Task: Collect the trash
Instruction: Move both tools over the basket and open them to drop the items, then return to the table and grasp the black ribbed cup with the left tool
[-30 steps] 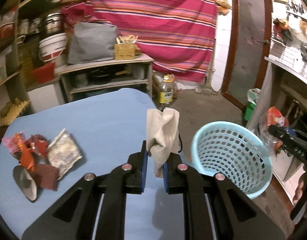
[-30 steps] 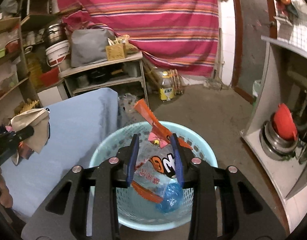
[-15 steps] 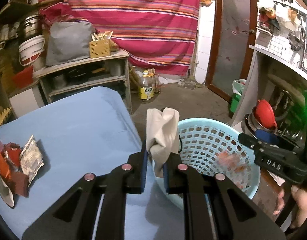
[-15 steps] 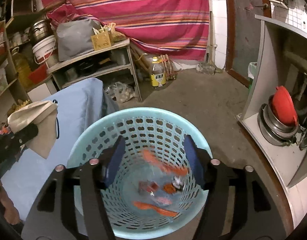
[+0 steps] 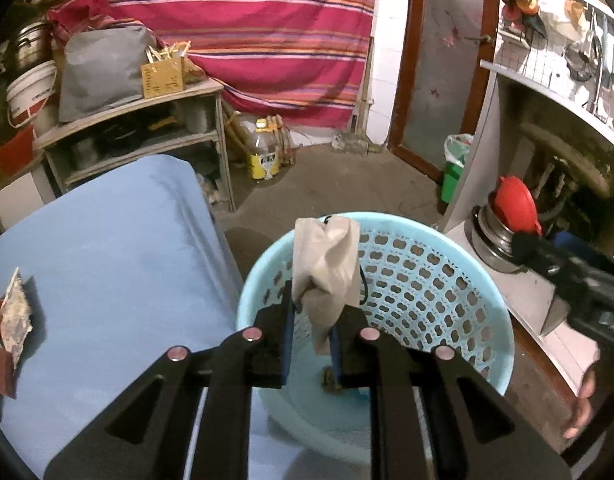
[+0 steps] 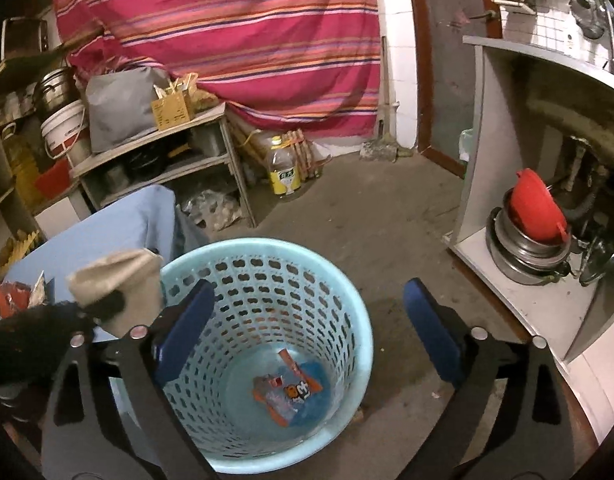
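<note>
Left gripper clamps crumpled beige paper bag above perforated light-blue plastic basket; right gripper jaws just opened wide, empty.

wrapper pile cut off at left edge, basket floor partly hidden

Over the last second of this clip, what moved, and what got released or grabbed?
The right gripper has just opened its jaws and dropped the orange snack wrapper, which now lies on the bottom of the blue basket. The left gripper carried the beige paper bag from over the table to above the basket. Unchanged: the bag stays clamped; leftover wrappers remain on the table.
</note>
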A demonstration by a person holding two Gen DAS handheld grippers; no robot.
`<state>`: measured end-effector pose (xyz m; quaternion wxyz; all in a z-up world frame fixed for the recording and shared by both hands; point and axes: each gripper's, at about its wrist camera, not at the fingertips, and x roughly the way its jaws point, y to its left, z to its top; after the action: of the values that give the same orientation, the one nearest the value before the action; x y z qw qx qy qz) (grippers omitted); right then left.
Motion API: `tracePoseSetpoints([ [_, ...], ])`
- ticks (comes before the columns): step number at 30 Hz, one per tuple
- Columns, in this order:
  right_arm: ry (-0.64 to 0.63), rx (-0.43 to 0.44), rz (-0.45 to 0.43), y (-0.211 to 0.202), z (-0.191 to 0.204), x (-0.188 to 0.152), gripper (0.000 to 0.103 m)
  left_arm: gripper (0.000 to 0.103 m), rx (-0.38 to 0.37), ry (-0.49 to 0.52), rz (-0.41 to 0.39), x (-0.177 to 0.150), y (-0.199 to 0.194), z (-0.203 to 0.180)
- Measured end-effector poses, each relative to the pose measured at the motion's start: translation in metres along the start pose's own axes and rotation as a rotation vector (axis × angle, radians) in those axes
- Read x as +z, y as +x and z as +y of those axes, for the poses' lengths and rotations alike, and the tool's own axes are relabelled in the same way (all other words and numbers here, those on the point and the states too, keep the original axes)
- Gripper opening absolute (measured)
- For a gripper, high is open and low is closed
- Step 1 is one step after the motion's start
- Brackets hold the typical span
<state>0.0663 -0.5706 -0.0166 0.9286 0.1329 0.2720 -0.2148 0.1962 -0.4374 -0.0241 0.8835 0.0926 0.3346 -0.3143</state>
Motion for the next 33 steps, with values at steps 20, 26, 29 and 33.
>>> tracePoseSetpoints([
  [20,0.002,0.022,0.003,0.008,0.023,0.004,0.098,0.08,0.068,-0.038,0.005,-0.017,-0.028,0.059],
  [26,-0.053,0.102,0.013,0.016,0.078,0.0,0.099,0.09,0.212,-0.057,-0.044,-0.043,-0.082,0.126],
  [29,-0.115,0.133,0.028,0.024,0.119,-0.006,0.099,0.091,0.298,-0.065,-0.046,-0.06,-0.108,0.168],
  [33,-0.174,0.201,0.044,0.03,0.175,-0.017,0.099,0.091,0.385,-0.146,-0.054,-0.086,-0.144,0.232],
])
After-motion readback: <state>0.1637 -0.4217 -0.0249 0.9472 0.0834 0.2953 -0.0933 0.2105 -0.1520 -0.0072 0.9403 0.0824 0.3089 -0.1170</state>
